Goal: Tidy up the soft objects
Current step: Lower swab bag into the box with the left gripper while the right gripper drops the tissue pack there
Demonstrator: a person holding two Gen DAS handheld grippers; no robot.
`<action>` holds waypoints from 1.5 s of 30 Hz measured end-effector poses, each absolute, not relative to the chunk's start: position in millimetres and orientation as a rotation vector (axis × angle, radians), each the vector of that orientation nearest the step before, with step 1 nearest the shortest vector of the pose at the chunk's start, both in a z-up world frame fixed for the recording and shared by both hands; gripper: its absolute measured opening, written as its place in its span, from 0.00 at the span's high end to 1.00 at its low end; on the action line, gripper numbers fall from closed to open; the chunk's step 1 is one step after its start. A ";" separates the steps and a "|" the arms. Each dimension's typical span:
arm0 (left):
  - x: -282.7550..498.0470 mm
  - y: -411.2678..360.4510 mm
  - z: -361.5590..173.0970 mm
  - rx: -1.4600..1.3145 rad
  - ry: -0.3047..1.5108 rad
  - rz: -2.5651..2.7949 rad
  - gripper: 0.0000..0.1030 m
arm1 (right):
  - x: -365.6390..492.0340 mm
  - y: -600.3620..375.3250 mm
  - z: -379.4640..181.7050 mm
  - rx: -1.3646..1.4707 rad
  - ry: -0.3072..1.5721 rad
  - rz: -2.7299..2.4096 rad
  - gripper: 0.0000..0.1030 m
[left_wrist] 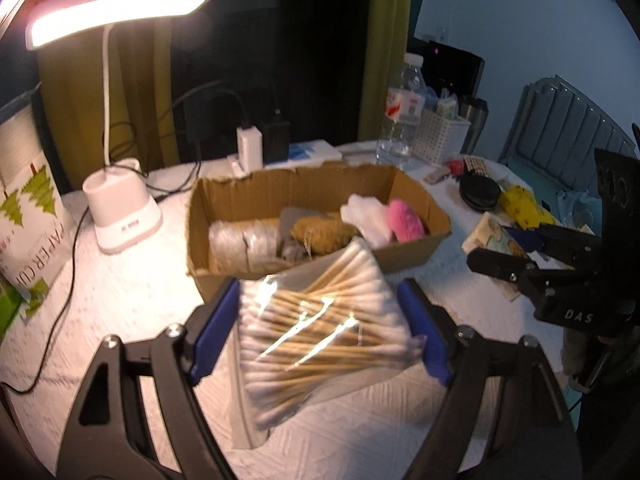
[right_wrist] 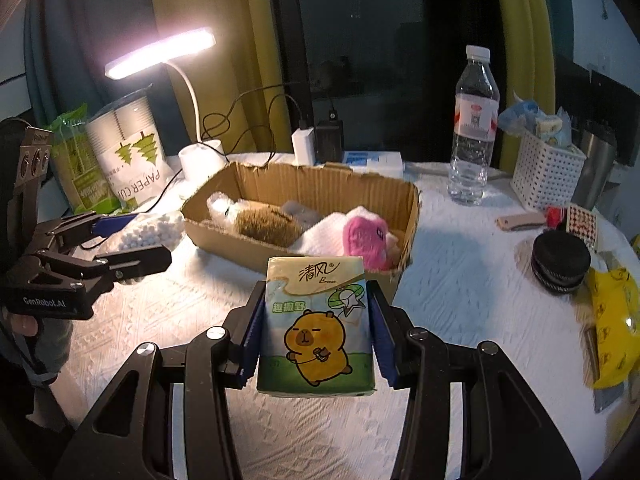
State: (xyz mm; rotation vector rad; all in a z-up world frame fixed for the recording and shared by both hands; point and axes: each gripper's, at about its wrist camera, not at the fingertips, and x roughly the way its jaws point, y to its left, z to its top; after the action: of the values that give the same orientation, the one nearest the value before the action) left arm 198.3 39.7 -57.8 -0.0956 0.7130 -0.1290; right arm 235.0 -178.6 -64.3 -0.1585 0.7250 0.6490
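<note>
My left gripper (left_wrist: 318,286) is shut on a clear bag of cotton swabs (left_wrist: 320,320), blue pads pressing both sides, lifted off the white cloth just before the cardboard box (left_wrist: 296,176). The box holds a brown plush (left_wrist: 320,232), a white cloth (left_wrist: 366,216) and a pink plush (left_wrist: 404,220). My right gripper (right_wrist: 317,290) is shut on a tissue pack (right_wrist: 318,328) printed with a cartoon capybara, held upright in front of the box (right_wrist: 320,180). In the right wrist view the left gripper (right_wrist: 148,236) sits at the far left with the swab bag (right_wrist: 152,230).
A lit desk lamp (left_wrist: 124,212) and a paper-cup bag (left_wrist: 28,208) stand left of the box, with chargers (left_wrist: 250,148) and cables behind. On the right are a water bottle (right_wrist: 474,128), a white basket (right_wrist: 546,172), a black round case (right_wrist: 560,260) and a yellow bag (right_wrist: 612,320).
</note>
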 end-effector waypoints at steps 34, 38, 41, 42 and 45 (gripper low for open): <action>241.7 68.5 -21.4 -0.101 0.481 -0.049 0.22 | 290.7 -140.7 -30.7 -0.107 0.620 0.633 0.52; 252.4 74.4 -25.0 -0.118 0.453 -0.038 0.22 | 301.7 -138.3 -30.1 -0.088 0.614 0.622 0.52; 265.0 77.0 -31.7 -0.123 0.463 -0.039 0.22 | 311.5 -134.4 -32.2 -0.075 0.611 0.613 0.52; 267.7 77.2 -33.6 -0.124 0.465 -0.038 0.22 | 314.0 -133.7 -33.3 -0.073 0.611 0.610 0.52; 278.7 77.4 -43.6 -0.126 0.461 -0.023 0.22 | 324.3 -130.1 -40.5 -0.064 0.615 0.603 0.52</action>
State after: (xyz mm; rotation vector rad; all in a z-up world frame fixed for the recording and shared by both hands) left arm 278.7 77.4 -43.6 -0.1263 0.4609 -0.0231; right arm 324.3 -130.1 -40.5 -0.0640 0.6148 0.6029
